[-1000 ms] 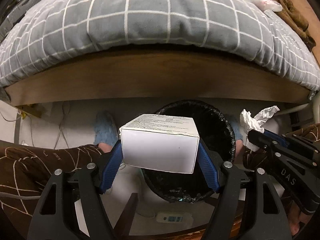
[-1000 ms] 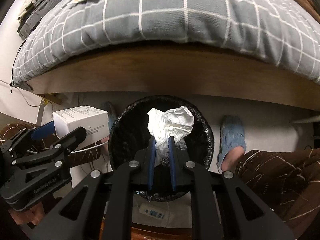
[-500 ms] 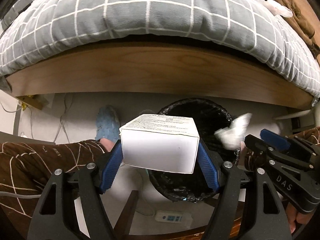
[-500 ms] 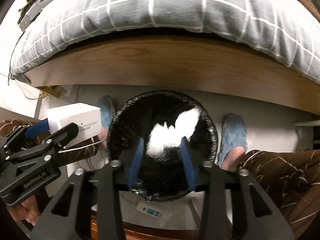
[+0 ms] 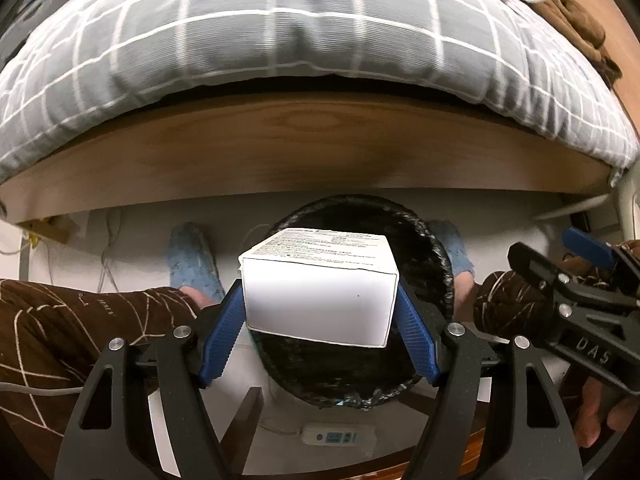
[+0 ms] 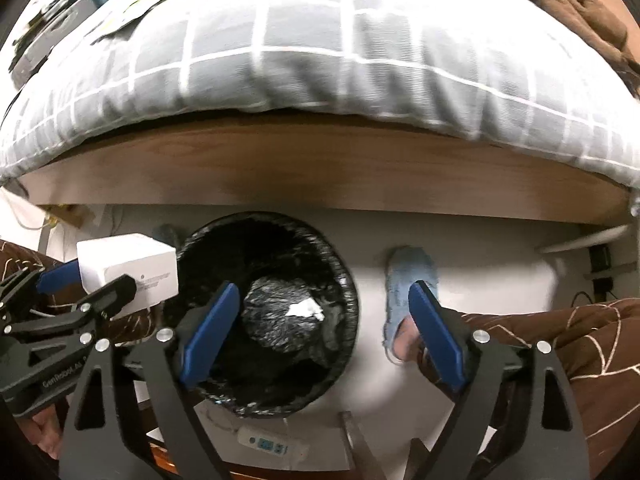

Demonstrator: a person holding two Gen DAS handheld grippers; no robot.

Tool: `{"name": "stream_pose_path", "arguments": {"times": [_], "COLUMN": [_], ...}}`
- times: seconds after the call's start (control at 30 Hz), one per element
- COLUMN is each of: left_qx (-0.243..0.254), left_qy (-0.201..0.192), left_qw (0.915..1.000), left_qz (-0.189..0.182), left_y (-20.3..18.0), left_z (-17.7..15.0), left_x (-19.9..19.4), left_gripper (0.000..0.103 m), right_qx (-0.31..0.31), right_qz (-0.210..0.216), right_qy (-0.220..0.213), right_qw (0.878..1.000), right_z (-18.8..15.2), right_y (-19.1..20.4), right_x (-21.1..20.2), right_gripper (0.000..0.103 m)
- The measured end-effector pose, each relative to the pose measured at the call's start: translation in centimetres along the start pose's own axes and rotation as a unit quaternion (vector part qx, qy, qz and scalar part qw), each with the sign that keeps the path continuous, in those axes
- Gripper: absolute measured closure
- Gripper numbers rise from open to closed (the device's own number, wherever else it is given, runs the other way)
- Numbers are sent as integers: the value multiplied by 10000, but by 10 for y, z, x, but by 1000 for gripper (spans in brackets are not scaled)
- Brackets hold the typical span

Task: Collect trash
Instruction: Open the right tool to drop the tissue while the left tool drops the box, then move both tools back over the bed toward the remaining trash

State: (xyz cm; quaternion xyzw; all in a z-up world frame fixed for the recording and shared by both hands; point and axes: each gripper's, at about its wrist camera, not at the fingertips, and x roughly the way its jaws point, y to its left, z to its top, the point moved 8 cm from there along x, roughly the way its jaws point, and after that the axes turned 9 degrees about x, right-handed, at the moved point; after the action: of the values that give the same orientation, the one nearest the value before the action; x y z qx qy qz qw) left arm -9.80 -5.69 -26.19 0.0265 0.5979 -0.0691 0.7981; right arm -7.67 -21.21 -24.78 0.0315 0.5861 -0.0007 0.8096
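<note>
Two grippers hover over the black-lined bin [image 5: 360,304]: our left gripper [image 5: 320,320] clamps the white box [image 5: 318,300] above it for dropping. Our right gripper [image 6: 316,332], fingers just spread wide and empty, has let the crumpled tissue [image 6: 305,310] fall inside the bin.

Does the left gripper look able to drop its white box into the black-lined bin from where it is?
Probably yes. The left gripper holds the white box right above the bin, whose mouth lies open below; the right gripper, jaws just opened and empty, stands off to the side.
</note>
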Motion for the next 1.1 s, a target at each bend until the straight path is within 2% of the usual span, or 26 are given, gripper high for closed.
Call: {"name": "stream_pose_path", "arguments": {"times": [0.2, 0.27, 0.33, 0.37, 0.53, 0.7, 0.87, 1.0, 1.1], "left_qx": [220, 272, 311, 323, 277, 319, 337, 379, 427], "left_qy": [-29, -76, -186, -257, -560, -1007, -1553, -1835, -1976], "left_qw": [9997, 9996, 9993, 9991, 9978, 9936, 9860, 9813, 9784], "left_qz": [-126, -56, -6, 32, 210, 406, 514, 443, 435], "left_y": [-23, -26, -28, -27, -20, -12, -7, -7, -8], "left_z": [5, 6, 10, 11, 18, 35, 54, 66, 72], "left_x": [2, 3, -1, -3, -15, -41, -73, -89, -98], "left_gripper": [32, 30, 17, 14, 6, 6, 6, 6, 6], "right_qx": [319, 390, 452, 479, 459, 244, 277, 454, 437], "right_qz": [-56, -48, -30, -11, 23, -116, -92, -18, -46], "right_qy": [-31, -33, -35, -55, -263, -883, -1569, -1979, -2248], "right_qw": [9995, 9992, 9990, 9988, 9986, 9957, 9872, 9792, 9734], "right_z": [3, 3, 3, 4, 12, 32, 57, 70, 81], "right_y": [-25, -30, -32, -33, -25, -20, -23, -29, -30], "right_x": [-3, -3, -4, -5, -12, -36, -65, -85, -97], "right_gripper": [20, 20, 20, 20, 20, 20, 13, 7, 7]}}
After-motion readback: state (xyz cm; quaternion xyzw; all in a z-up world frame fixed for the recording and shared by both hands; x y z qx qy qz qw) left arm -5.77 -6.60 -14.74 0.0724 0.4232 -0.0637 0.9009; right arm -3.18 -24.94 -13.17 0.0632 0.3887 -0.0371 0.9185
